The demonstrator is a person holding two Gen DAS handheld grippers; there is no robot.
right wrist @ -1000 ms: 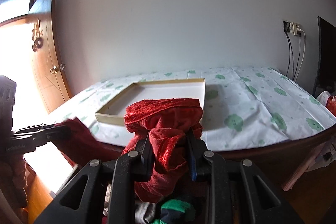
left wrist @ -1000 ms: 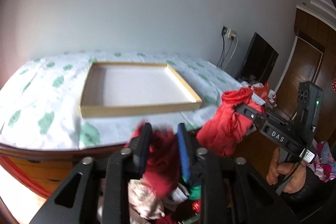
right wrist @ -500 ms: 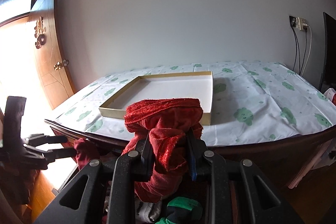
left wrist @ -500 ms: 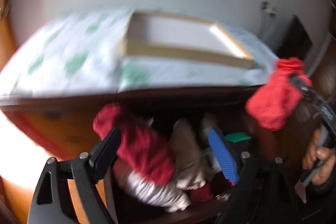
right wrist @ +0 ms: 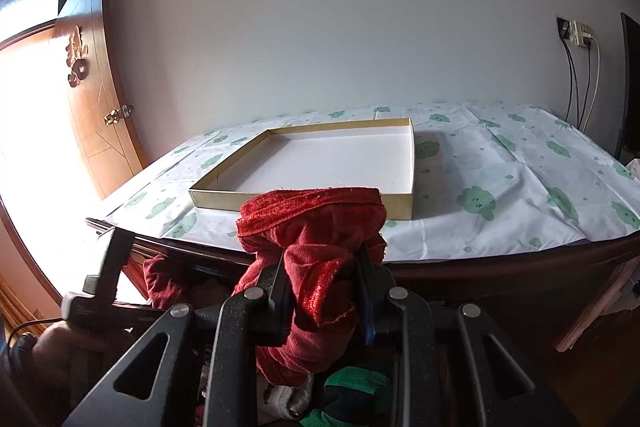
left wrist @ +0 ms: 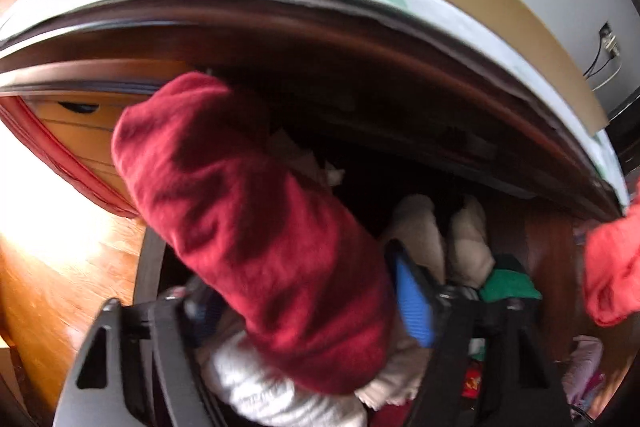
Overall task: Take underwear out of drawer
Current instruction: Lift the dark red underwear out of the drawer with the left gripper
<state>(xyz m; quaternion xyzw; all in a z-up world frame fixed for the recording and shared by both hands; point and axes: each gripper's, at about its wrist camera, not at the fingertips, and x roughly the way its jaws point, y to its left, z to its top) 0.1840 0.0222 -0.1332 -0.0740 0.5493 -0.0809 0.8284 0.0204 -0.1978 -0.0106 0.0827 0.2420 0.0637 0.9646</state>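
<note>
Since a second ago the left gripper (left wrist: 304,307) has dropped from table height down into the open drawer (left wrist: 552,267), and its fingers, then pinched on dark red cloth, have spread wide. They now stand well apart on either side of a dark red rolled garment (left wrist: 256,227), which lies slanting from 11 o'clock to 5 o'clock across the left wrist view; whether either pad touches it cannot be told. Under and beside it lie a white garment (left wrist: 276,391), beige pieces (left wrist: 432,243) at 3 o'clock and a green one (left wrist: 508,283) further right, all in the drawer below the dark wooden table edge (left wrist: 360,67).

The right gripper (right wrist: 322,291) has barely shifted: its fingers are closed tight on red underwear (right wrist: 316,247), held up in front of the table edge, out of the drawer. Behind it at 12 o'clock a shallow gold-rimmed box lid (right wrist: 412,163) sits on the white cloth with green prints (right wrist: 520,179). At 9 o'clock the left gripper (right wrist: 120,301) shows low beside the dark red garment (right wrist: 164,283).
</note>
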